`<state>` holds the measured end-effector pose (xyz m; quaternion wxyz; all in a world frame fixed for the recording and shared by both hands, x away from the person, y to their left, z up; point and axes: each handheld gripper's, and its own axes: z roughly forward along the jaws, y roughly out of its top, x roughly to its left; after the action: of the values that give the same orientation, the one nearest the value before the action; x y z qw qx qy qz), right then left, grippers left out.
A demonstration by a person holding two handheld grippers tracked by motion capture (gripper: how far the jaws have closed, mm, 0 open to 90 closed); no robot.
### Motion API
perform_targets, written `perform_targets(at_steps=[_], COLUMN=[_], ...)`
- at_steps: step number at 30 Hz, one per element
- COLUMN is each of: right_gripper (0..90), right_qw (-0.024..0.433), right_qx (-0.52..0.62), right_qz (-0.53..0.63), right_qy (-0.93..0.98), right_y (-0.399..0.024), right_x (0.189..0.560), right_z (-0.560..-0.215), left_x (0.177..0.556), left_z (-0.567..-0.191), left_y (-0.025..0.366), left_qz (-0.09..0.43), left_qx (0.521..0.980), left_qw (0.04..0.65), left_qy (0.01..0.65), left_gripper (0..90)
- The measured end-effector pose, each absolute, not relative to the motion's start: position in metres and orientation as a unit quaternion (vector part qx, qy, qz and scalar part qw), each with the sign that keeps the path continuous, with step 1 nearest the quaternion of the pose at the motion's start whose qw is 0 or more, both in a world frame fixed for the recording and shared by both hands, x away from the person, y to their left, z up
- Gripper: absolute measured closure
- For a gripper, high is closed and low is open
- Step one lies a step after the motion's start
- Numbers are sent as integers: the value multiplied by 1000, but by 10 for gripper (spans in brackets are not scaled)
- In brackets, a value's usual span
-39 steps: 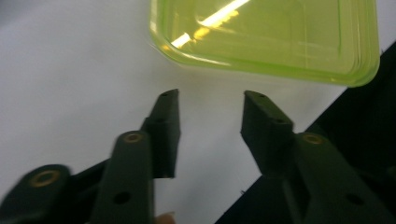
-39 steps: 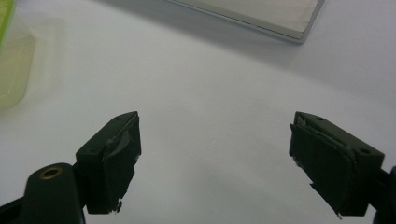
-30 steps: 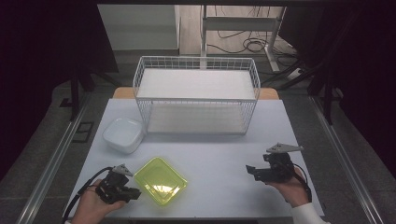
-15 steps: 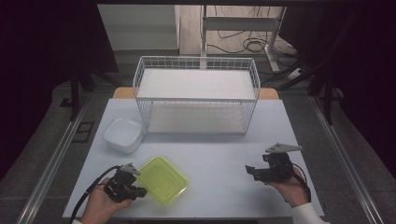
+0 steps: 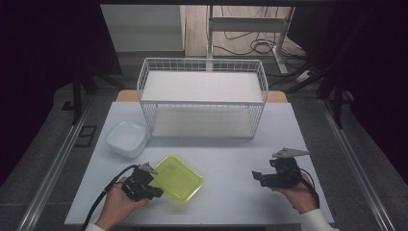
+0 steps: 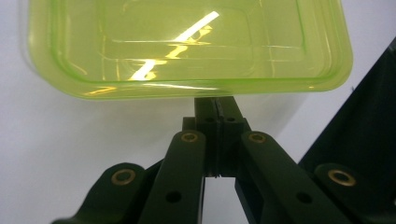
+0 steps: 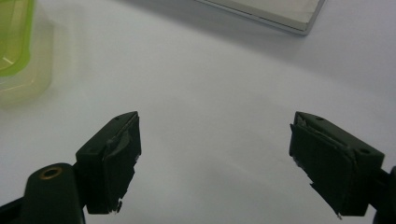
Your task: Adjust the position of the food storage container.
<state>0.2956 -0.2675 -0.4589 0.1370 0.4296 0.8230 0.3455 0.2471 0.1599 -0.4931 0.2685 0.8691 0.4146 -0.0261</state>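
Observation:
A translucent yellow-green plastic tray [image 5: 180,178] sits near the front left of the white table [image 5: 231,159]. My left gripper [image 5: 156,192] is at its near left edge, held by a hand. In the left gripper view the two black jaws [image 6: 217,105] are pressed together with their tips at the tray's rim [image 6: 187,88], shut on it. My right gripper [image 5: 256,177] is at the front right, pointing left, well apart from the tray. Its jaws [image 7: 215,158] stand wide open over bare table, and the tray's edge [image 7: 11,32] shows far off.
A white wire basket [image 5: 202,98] with a white floor stands at the back middle of the table; its base corner [image 7: 280,11] appears in the right gripper view. A white square bowl [image 5: 126,138] rests left of it, behind the tray.
My left gripper has slid to the right along the table's front with the green tray, which has shifted right with it. The right gripper has stayed where it was.

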Motion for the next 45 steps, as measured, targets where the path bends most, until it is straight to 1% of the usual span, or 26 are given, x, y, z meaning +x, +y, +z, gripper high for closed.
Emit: perform_targets(at_steps=[13, 23, 27, 30, 37, 45], right_gripper=[171, 171, 171, 170, 171, 171], right_qw=[138, 137, 134, 134, 133, 132], right_qx=[430, 430, 430, 429, 430, 427], right_qz=[345, 343, 345, 346, 345, 344], right_qy=[823, 824, 824, 824, 824, 826], right_y=[-269, -269, -268, -269, -268, -267], right_x=[296, 296, 295, 295, 295, 296], right_z=[-460, -460, -459, -459, -459, -460], left_x=[270, 267, 259, 254, 256, 263], left_z=[-497, -495, -492, -489, -494, -500], left_y=[127, 126, 122, 115, 93, 65], left_qz=[-33, -33, -40, -40, -36, -32], left_qx=[869, 870, 876, 883, 890, 887], left_qw=[271, 274, 278, 277, 270, 272], left_qy=[412, 409, 392, 376, 365, 372], left_gripper=[900, 900, 900, 900, 900, 900])
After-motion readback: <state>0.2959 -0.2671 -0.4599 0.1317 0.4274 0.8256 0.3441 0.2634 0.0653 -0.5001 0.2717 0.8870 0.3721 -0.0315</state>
